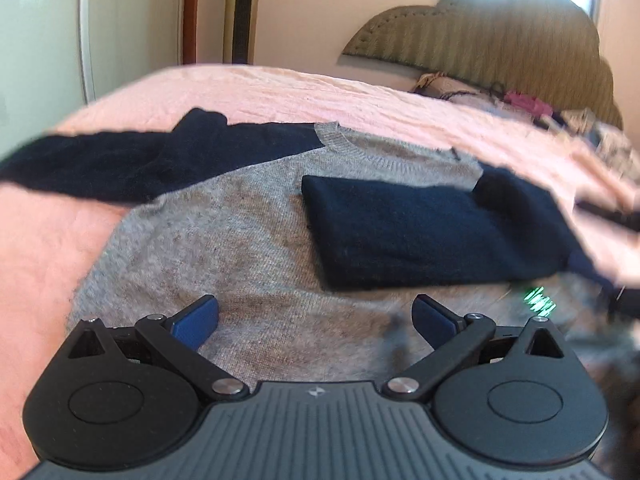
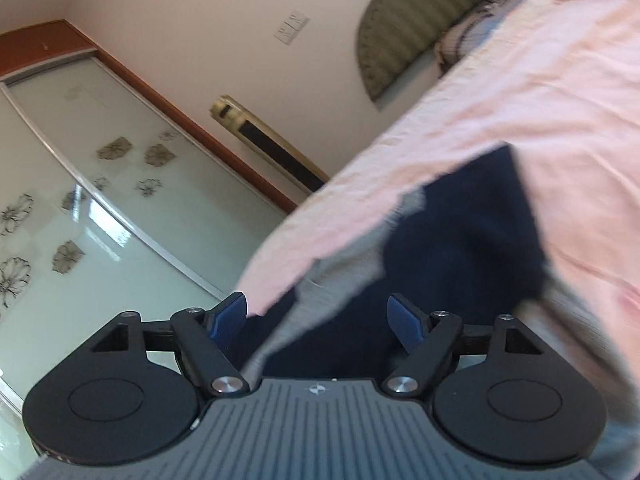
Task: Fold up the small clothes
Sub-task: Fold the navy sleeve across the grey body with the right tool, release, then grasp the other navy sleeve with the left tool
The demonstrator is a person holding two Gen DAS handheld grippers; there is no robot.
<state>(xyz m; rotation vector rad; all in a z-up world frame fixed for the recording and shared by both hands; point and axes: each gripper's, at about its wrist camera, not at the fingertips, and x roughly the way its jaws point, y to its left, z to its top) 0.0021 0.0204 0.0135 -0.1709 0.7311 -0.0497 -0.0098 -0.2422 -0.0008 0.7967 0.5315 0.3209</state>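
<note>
A grey sweater with navy sleeves (image 1: 224,240) lies flat on the pink bedspread (image 1: 280,88). Its right navy sleeve (image 1: 416,232) is folded across the chest. Its left navy sleeve (image 1: 132,160) stretches out to the left. My left gripper (image 1: 316,316) is open and empty, hovering over the grey lower body. In the right wrist view, my right gripper (image 2: 316,316) is open and empty, tilted, just above the navy sleeve (image 2: 460,248) and grey edge (image 2: 344,276). The view is blurred.
A padded headboard (image 1: 500,28) and a pile of assorted clothes (image 1: 520,100) sit at the far right of the bed. A glass wardrobe door with flower prints (image 2: 80,200) and a tall gold standing unit (image 2: 272,148) are beyond the bed's edge.
</note>
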